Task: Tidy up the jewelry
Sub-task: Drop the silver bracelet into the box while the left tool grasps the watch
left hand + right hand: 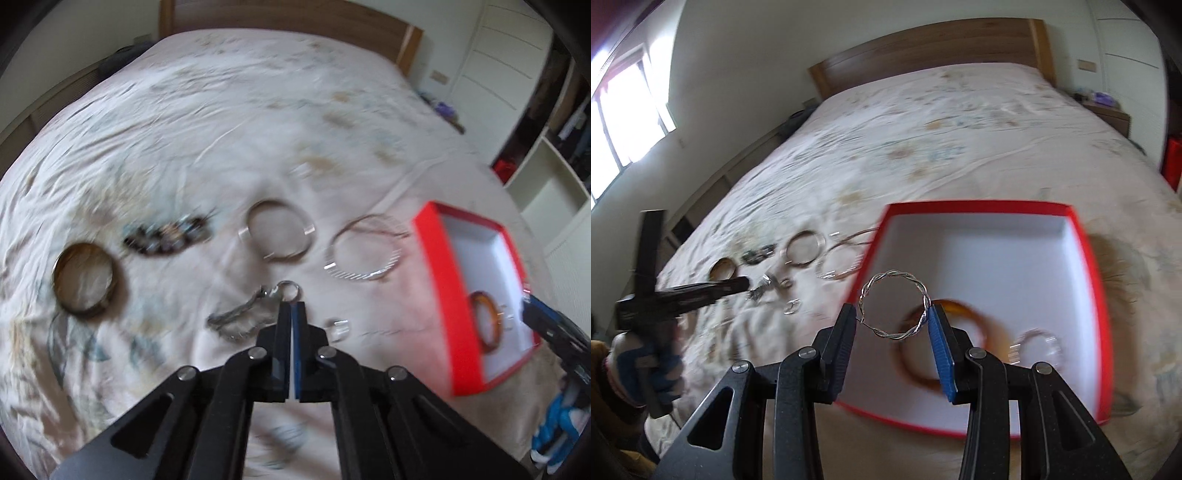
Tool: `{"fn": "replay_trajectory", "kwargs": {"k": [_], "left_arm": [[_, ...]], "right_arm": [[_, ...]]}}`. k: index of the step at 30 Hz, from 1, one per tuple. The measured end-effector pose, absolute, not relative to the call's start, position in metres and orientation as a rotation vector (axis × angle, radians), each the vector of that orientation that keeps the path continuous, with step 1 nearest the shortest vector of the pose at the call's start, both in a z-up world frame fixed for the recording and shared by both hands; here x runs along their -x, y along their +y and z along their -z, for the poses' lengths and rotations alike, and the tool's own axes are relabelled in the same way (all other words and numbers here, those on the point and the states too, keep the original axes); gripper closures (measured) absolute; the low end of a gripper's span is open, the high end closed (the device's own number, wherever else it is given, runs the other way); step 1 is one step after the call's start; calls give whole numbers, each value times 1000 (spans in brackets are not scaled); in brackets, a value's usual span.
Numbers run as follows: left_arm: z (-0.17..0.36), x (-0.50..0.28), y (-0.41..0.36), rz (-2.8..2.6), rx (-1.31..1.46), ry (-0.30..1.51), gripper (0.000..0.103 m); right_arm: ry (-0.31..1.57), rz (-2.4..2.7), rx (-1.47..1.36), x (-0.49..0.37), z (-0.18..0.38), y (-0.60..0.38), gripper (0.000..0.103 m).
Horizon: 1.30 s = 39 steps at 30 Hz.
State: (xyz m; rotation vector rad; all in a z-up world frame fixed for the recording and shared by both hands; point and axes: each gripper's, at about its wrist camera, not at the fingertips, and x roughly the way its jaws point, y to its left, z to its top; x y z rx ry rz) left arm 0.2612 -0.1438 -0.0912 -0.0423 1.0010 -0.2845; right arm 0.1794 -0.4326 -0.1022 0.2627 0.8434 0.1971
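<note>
From the left wrist view, the left gripper (291, 306) sits low over the bed (184, 129) with its jaws pressed together, the tips pinching a small silver ring (289, 287) that trails a crumpled chain (236, 317) onto the sheet; whether it has a firm hold or only a nip at the rim is hard to tell through the blur. Spread across the middle of the frame lie a gold bangle (84, 283) at left, a dark beaded bracelet (166, 236), a silver cuff (279, 230) and a thin silver bangle (364, 249), all apart from each other, with the red box (443, 295) at right holding an amber bangle (487, 321). From the right wrist view, the right gripper (895, 317) is spread about the width of a twisted silver bangle (894, 305), which it holds upright between its pads, hovering over the near left part of the red box (1097, 295); the amber bangle (916, 347) and a small clear ring (1038, 343) already lie inside. To do this well, I would lower the twisted bangle close to the white floor beside the amber one before easing the jaws wider, so it settles flat and does not bounce off the rim; the left side should lift slowly so the chain follows without snagging
</note>
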Motion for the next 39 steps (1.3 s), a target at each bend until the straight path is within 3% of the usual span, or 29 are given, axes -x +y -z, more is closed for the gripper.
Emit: {"fn": "replay_trajectory", "kwargs": {"k": [7, 19, 23, 28, 34, 36, 37, 39], "left_arm": [[71, -269, -179, 368, 53, 965, 103], [131, -278, -137, 290, 12, 1098, 99], [138, -284, -136, 273, -9, 1089, 81], [138, -286, -139, 277, -59, 1065, 71], [150, -295, -147, 255, -141, 1063, 70], [157, -298, -149, 243, -171, 1073, 73], [159, -299, -148, 235, -177, 1068, 83], [160, -299, -147, 236, -169, 1061, 83]], "right_arm": [[857, -122, -267, -194, 107, -472, 63], [871, -110, -285, -198, 121, -477, 63], [876, -114, -291, -200, 125, -476, 63], [882, -121, -297, -203, 130, -475, 63], [890, -122, -302, -205, 136, -474, 63], [892, -118, -302, -206, 137, -475, 63], [892, -116, -304, -206, 137, -476, 63], [892, -112, -305, -206, 137, -476, 63]]}}
